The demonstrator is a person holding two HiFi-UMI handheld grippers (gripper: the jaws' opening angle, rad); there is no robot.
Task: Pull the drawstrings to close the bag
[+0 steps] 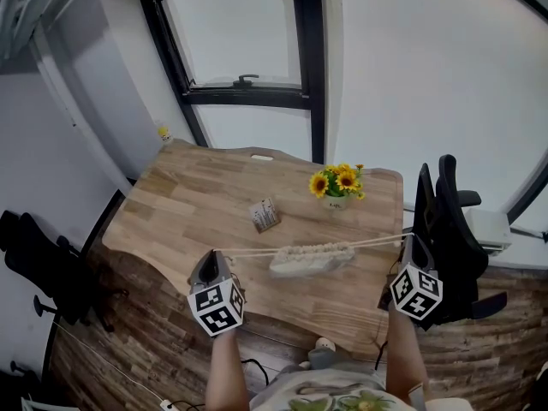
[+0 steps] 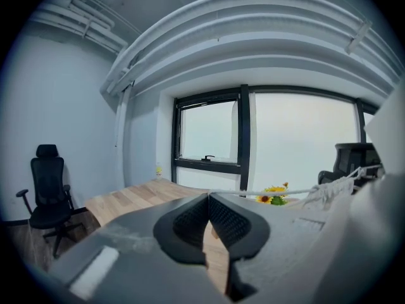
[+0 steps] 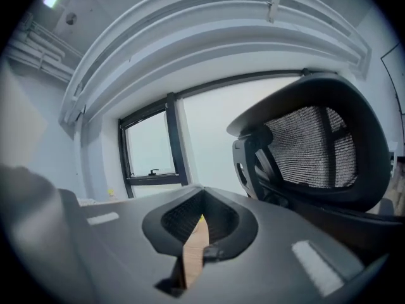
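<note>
A cream knitted drawstring bag (image 1: 312, 258) lies on the wooden table (image 1: 184, 197), its mouth gathered. One cord (image 1: 250, 252) runs taut leftwards to my left gripper (image 1: 214, 259), and another cord (image 1: 377, 242) runs rightwards to my right gripper (image 1: 408, 241). In the left gripper view the left gripper (image 2: 208, 196) is shut, and the cord (image 2: 281, 191) leaves its tips towards the bag (image 2: 332, 189). The right gripper (image 3: 202, 192) is shut too in its own view. The cord is hidden there, and only the head view shows it ending at the tips.
A small pot of sunflowers (image 1: 336, 183) and a small printed box (image 1: 265, 216) stand behind the bag. A black office chair (image 1: 449, 229) is close to my right gripper beyond the table's right edge. Another black chair (image 1: 34, 264) stands far left on the floor.
</note>
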